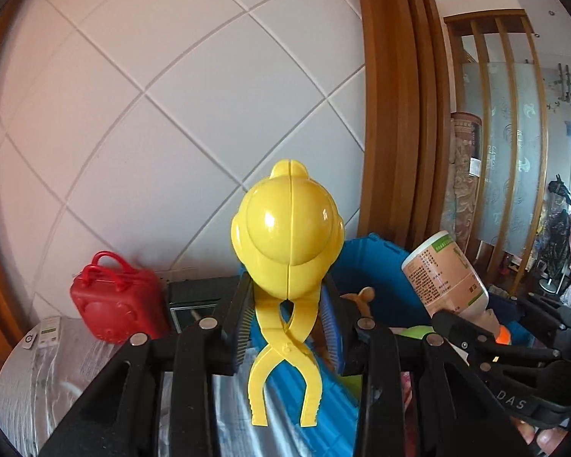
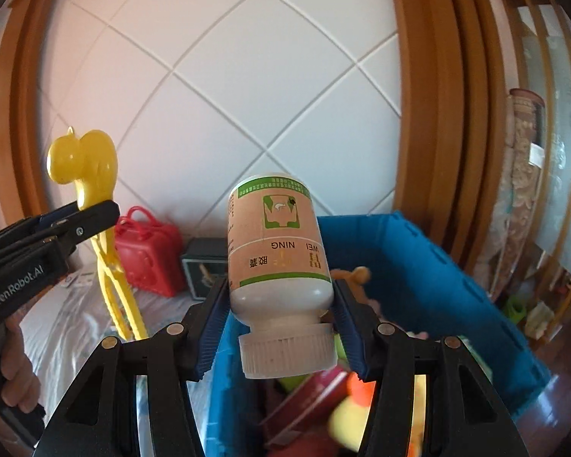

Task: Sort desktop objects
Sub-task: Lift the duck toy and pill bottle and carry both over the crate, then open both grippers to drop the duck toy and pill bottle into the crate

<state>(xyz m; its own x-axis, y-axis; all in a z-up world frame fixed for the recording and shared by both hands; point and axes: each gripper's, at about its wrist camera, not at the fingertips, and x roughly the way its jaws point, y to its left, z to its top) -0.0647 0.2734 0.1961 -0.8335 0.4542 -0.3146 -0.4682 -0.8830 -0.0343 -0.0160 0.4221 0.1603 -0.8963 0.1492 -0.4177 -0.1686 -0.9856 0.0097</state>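
My left gripper (image 1: 287, 304) is shut on a yellow duck-shaped snowball clamp (image 1: 287, 236), held upright in the air with its handles hanging down; the clamp also shows in the right wrist view (image 2: 85, 167). My right gripper (image 2: 281, 304) is shut on a white pill bottle (image 2: 279, 251) with a tan and green label, held cap-down above the blue storage bin (image 2: 411, 262). The bottle also shows at the right of the left wrist view (image 1: 443, 270).
The blue bin (image 1: 373, 262) holds several toys, among them a yellow duck (image 2: 352, 419). A red toy suitcase (image 1: 112, 304) and a dark box (image 1: 194, 304) stand at the back of the grey-covered table (image 1: 49, 373). A white remote (image 1: 43, 331) lies at the left.
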